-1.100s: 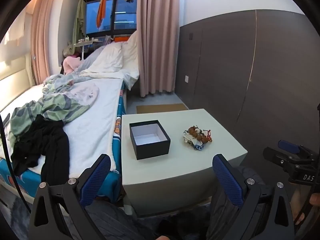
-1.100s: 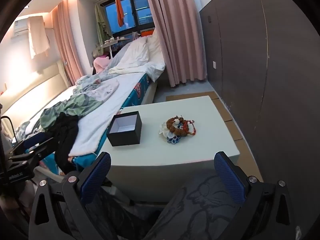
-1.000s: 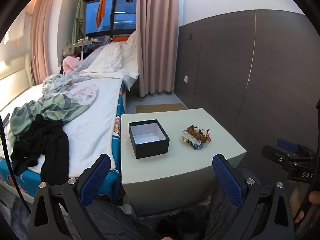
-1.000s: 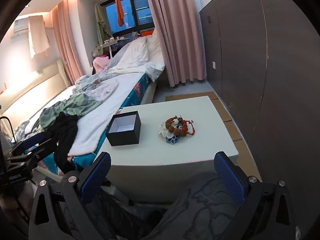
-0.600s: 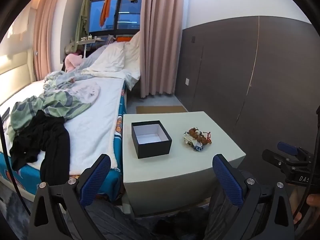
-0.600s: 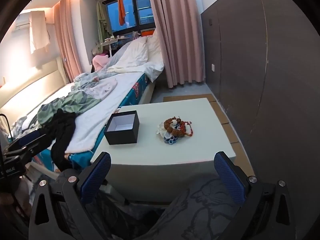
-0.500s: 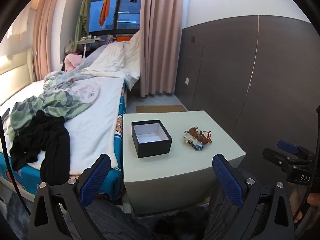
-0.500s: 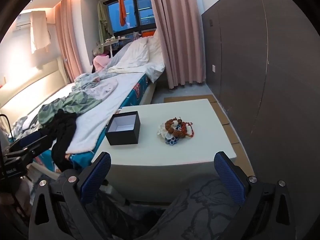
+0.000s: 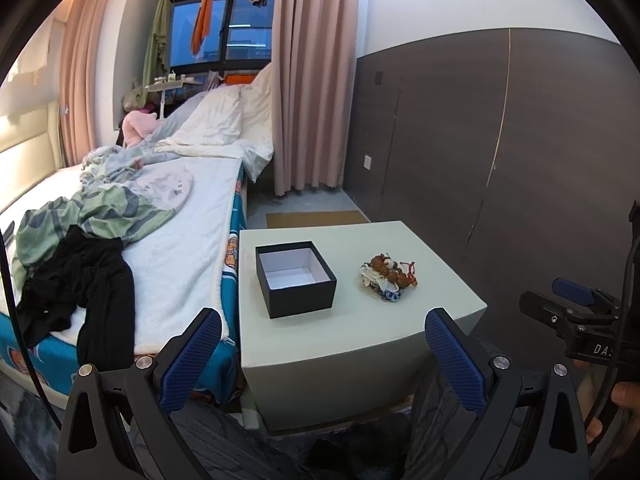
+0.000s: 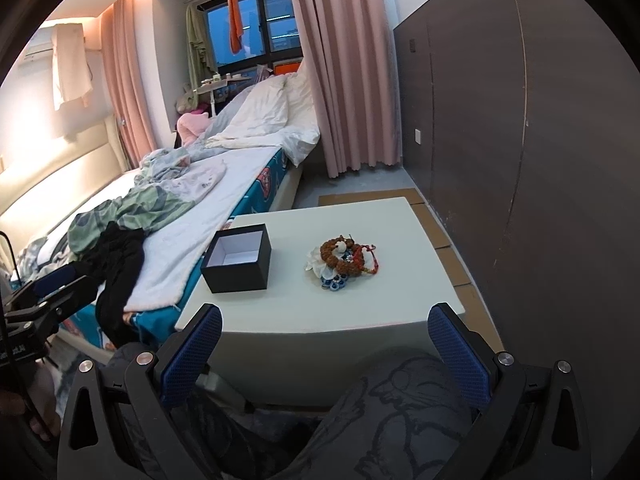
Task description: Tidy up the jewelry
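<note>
An open black box (image 9: 295, 278) with a white inside stands on the pale table (image 9: 352, 332). A pile of jewelry (image 9: 387, 276), brown beads, red cord, white and blue pieces, lies to its right. Box (image 10: 237, 258) and jewelry pile (image 10: 344, 261) also show in the right wrist view. My left gripper (image 9: 320, 350) is open and empty, held short of the table's near edge. My right gripper (image 10: 326, 346) is open and empty, also short of the table, above my knees.
A bed (image 9: 160, 240) with rumpled clothes runs along the table's left side. A dark panelled wall (image 9: 500, 152) stands to the right. A pink curtain (image 9: 312, 80) and a window are at the back. The right gripper shows at the left wrist view's right edge (image 9: 576, 312).
Both views have shifted slightly; the table and its objects sit a little further away and more centred. Box and jewelry have not moved. Both grippers stay open.
</note>
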Motion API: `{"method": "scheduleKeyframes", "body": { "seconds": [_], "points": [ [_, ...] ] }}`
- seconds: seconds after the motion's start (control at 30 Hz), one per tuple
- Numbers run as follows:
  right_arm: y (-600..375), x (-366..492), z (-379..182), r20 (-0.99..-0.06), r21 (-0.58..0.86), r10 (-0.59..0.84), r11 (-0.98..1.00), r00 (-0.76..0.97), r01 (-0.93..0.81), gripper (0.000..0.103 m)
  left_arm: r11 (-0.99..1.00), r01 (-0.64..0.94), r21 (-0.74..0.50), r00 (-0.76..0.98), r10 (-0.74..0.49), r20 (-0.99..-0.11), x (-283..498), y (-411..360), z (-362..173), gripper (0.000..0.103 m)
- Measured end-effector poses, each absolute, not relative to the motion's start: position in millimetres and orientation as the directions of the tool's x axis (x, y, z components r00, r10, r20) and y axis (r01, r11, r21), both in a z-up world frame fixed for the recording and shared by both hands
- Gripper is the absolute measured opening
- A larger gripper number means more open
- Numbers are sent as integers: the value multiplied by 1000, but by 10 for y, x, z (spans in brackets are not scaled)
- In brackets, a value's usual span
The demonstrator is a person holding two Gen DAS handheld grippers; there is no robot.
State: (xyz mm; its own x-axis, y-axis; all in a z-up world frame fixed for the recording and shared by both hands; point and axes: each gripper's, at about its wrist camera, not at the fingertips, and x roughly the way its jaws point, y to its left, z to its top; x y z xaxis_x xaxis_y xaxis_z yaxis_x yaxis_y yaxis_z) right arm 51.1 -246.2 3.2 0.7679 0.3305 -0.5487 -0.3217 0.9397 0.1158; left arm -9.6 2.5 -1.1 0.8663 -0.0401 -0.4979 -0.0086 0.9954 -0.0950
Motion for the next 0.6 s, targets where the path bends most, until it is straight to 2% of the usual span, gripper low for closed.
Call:
{"method": "scheduleKeyframes", "body": {
  "seconds": [0.6],
  "points": [
    [-2455,503,53,-550,117,337,937,765,-328,103,997,-12,-82,866,-31,-498,-86,24,32,102]
  ]
}}
